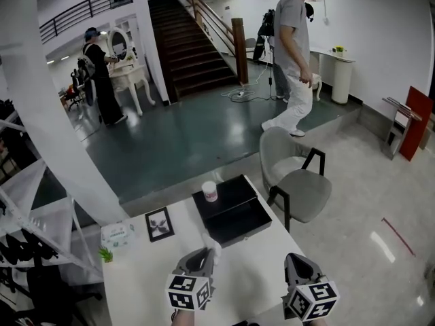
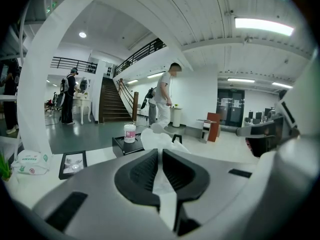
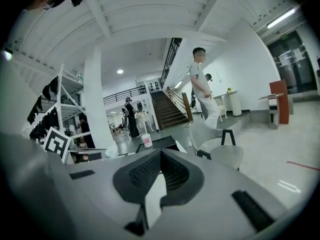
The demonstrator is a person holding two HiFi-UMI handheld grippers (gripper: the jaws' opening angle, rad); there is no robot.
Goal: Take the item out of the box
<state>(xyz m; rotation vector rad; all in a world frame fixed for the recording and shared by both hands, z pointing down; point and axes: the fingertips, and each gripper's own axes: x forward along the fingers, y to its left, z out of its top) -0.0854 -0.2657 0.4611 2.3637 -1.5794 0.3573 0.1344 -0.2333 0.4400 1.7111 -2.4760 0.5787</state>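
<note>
**Left tool grasping sheet, right tool clenched empty**

The left tool point(image 2: 159, 153) is clamped on a crumpled white sheet point(image 2: 162, 139). The sheet projects past the tool tips, above the tabletop point(image 1: 251, 277) and just short of the near left corner of the black box point(image 1: 234, 212). The right tool point(image 3: 161, 153) is clenched with nothing between its jaws. A white cup point(image 1: 210, 191) stands at the box's far left corner.

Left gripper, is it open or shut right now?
Shut on a white crumpled sheet: the left gripper's jaws pinch it, its top sticking out ahead.
</note>
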